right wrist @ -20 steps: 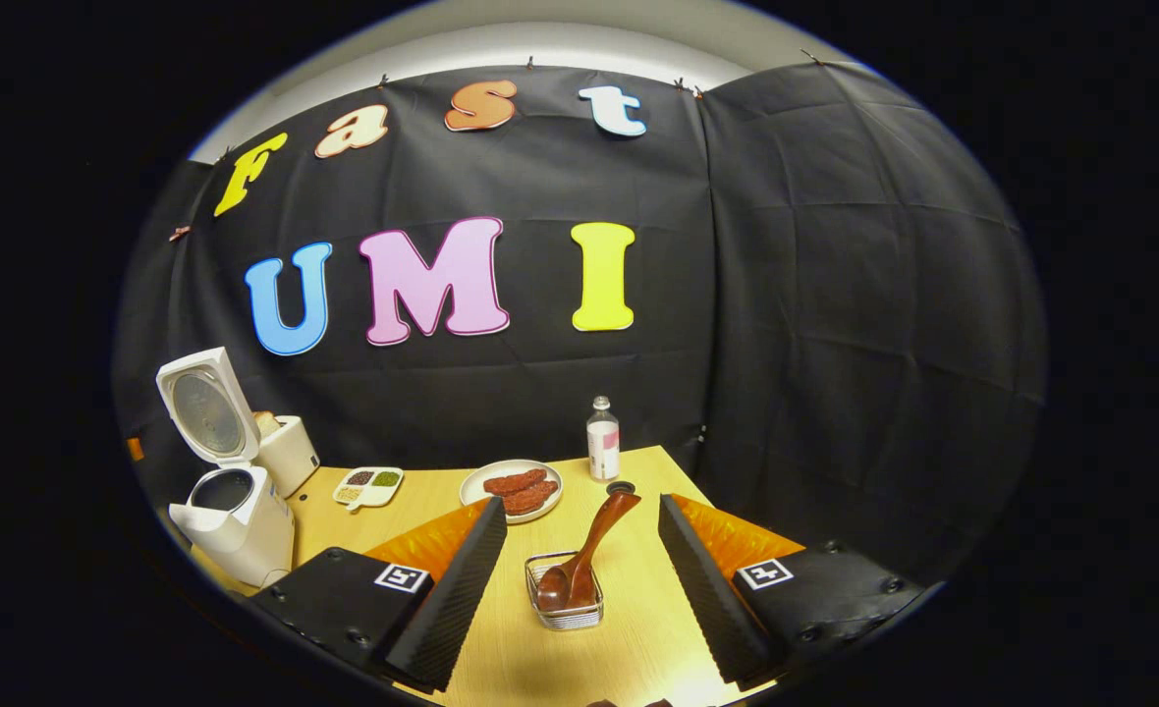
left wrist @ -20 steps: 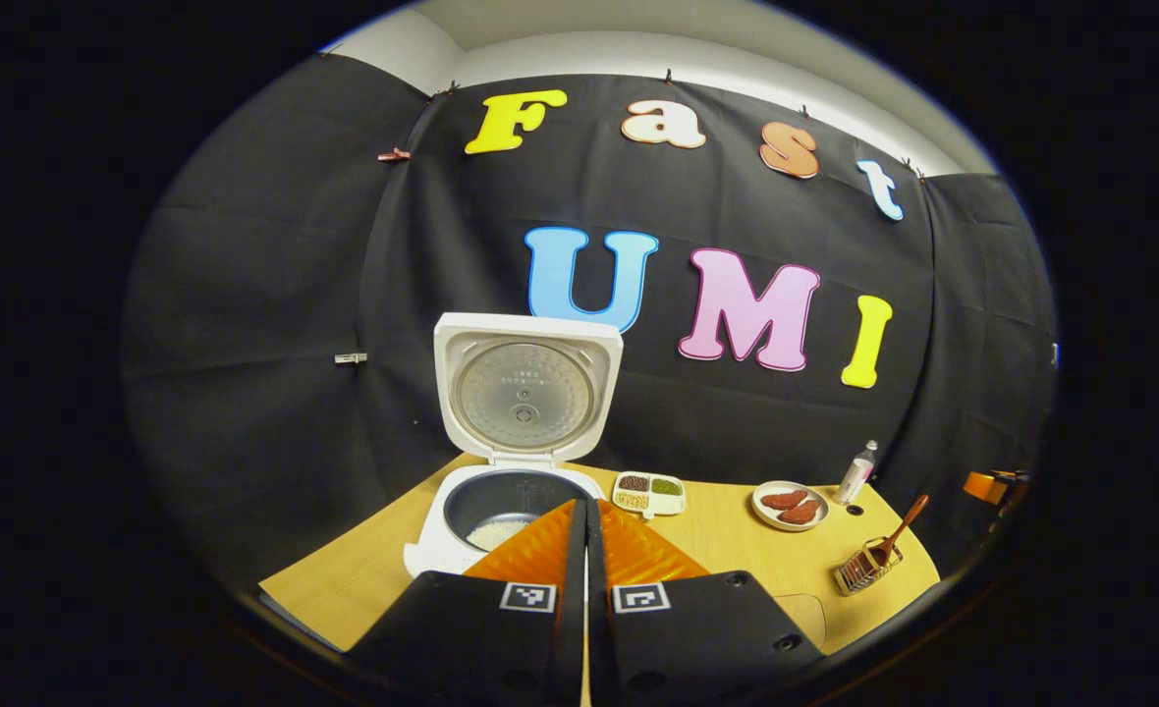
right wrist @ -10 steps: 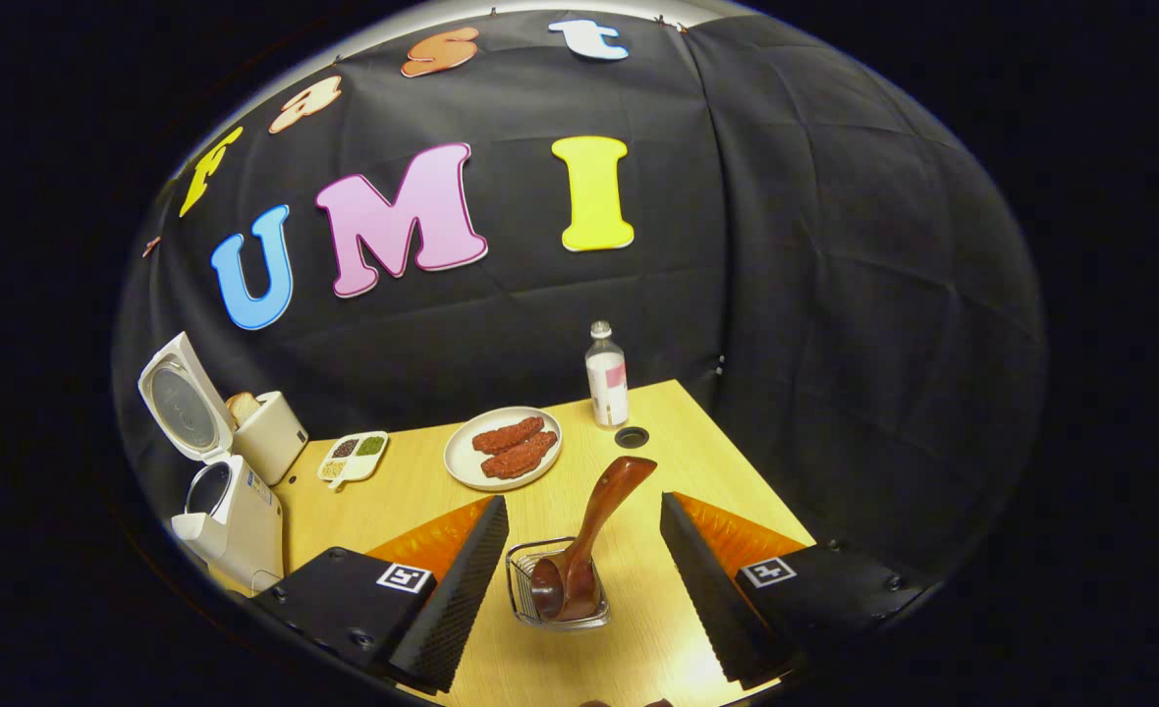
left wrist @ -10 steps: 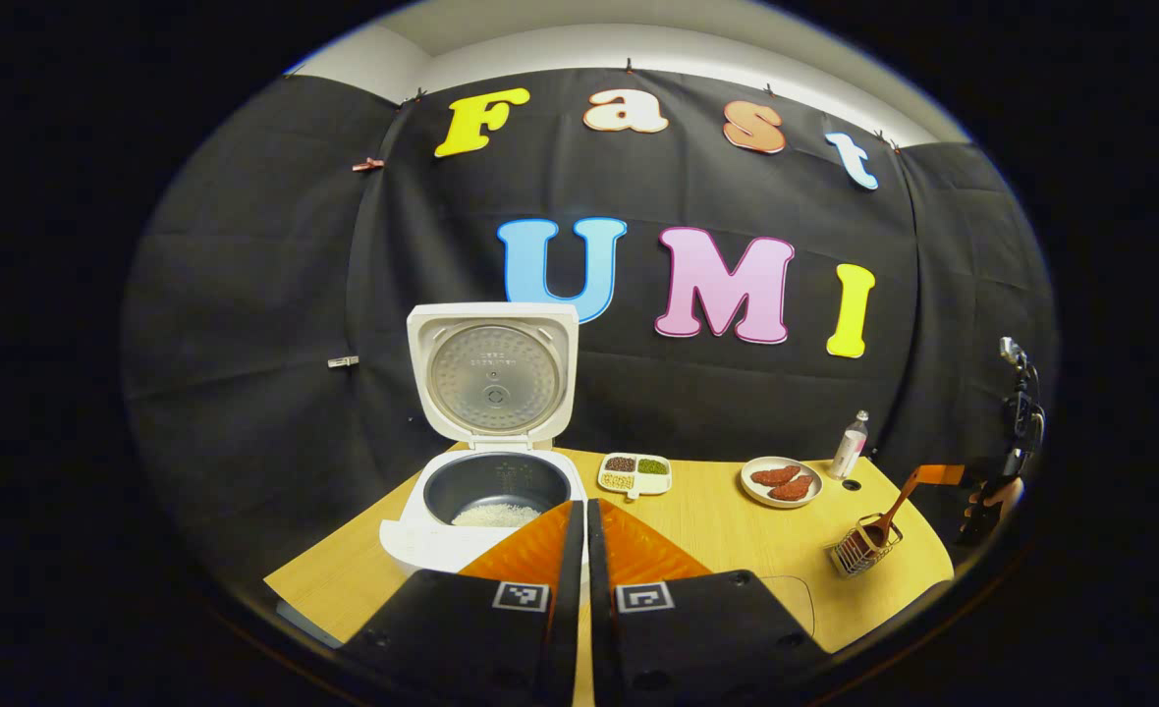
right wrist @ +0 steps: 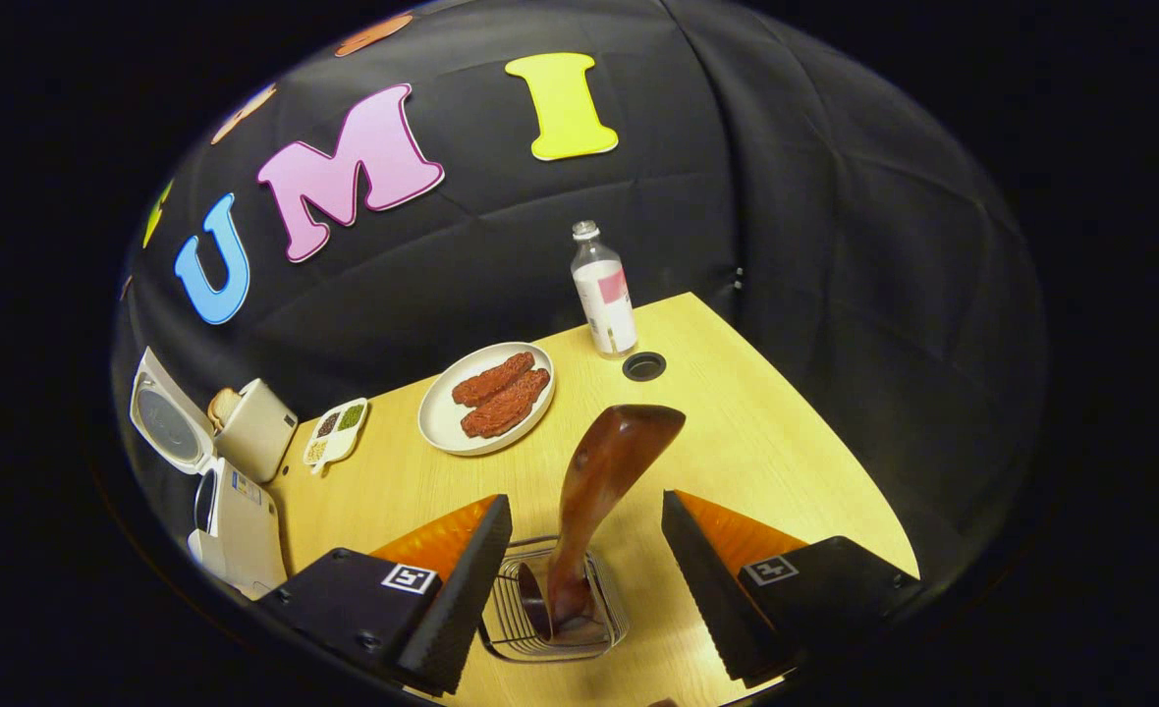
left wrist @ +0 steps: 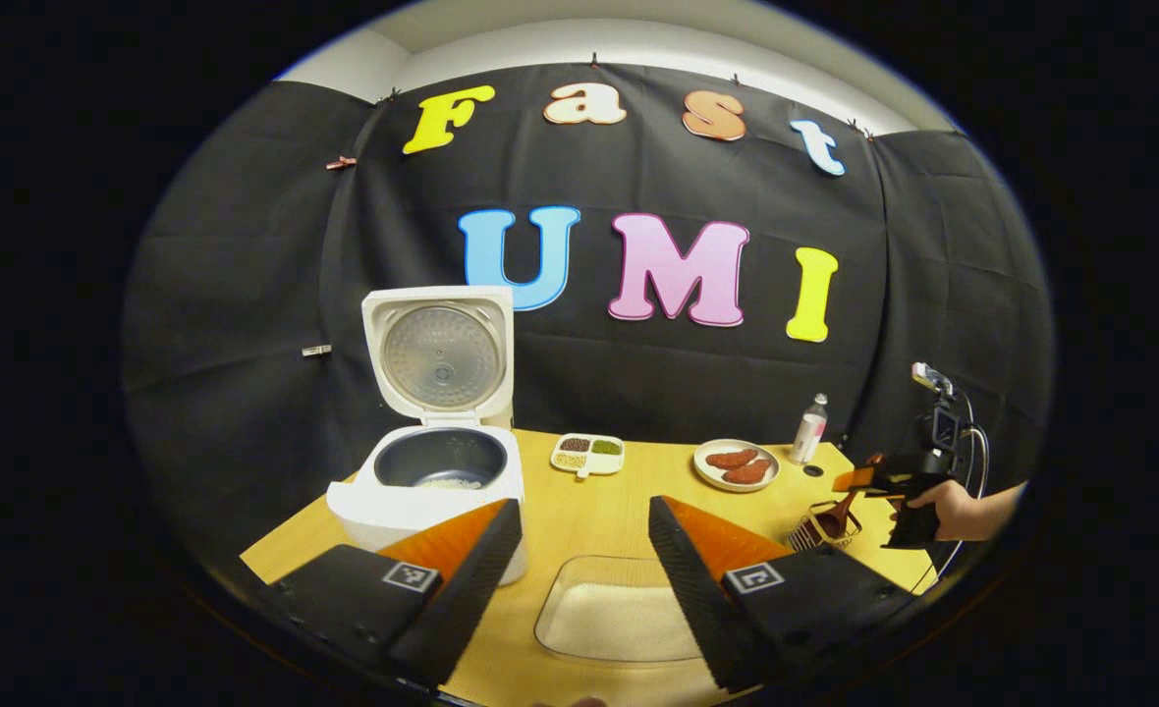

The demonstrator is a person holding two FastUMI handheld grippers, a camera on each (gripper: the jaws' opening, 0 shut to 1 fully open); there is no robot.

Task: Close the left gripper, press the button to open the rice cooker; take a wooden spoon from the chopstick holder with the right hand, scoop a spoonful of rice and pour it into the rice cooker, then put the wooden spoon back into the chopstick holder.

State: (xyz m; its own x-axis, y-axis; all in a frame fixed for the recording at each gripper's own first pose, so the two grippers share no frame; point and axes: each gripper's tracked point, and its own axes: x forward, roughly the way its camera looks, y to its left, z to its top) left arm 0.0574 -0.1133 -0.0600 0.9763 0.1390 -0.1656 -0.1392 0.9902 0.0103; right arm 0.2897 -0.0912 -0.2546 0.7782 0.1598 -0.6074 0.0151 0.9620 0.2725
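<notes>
One step done: rice cooker (left wrist: 429, 462) open; both tools gape empty, right tool (right wrist: 584, 570) straddling wooden spoon (right wrist: 599, 491), lower centre.

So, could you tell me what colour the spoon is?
Dark reddish-brown wooden spoon, clearest in the right gripper view.

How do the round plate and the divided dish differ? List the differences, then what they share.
The plate is round and undivided; the divided dish is squarish with compartments.
The plate holds two reddish-brown pieces; the dish holds separate dark, green and pale grains.
The plate looks larger than the dish.
The plate sits nearer the bottle, the dish nearer the rice cooker.
Both are white and lie flat on the table.
</notes>
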